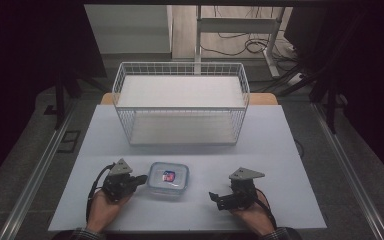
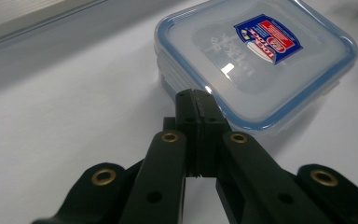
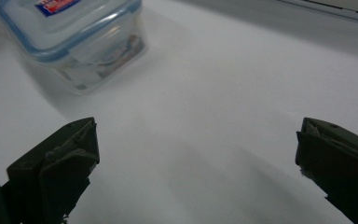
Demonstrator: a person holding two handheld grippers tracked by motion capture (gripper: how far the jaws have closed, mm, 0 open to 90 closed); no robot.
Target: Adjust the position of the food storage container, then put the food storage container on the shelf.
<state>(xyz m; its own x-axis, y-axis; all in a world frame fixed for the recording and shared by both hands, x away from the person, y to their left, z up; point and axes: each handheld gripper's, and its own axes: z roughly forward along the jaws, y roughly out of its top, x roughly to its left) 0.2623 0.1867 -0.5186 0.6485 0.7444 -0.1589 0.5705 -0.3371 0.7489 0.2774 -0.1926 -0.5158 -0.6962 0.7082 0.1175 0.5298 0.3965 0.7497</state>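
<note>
My left gripper (image 2: 197, 100) has its jaws pressed together with nothing between them, its tips right at the near-left rim of the food container (image 1: 168, 179). My right gripper (image 1: 219, 199), jaws spread wide and holding nothing, sits well to the container's right. One container only, on the near middle of the table (image 1: 290, 165), this side of the single wire basket (image 1: 180, 102). Clear plastic with a blue-sealed lid (image 2: 256, 60): stiff, probably light and slick. I'd grip across its side walls.
</note>
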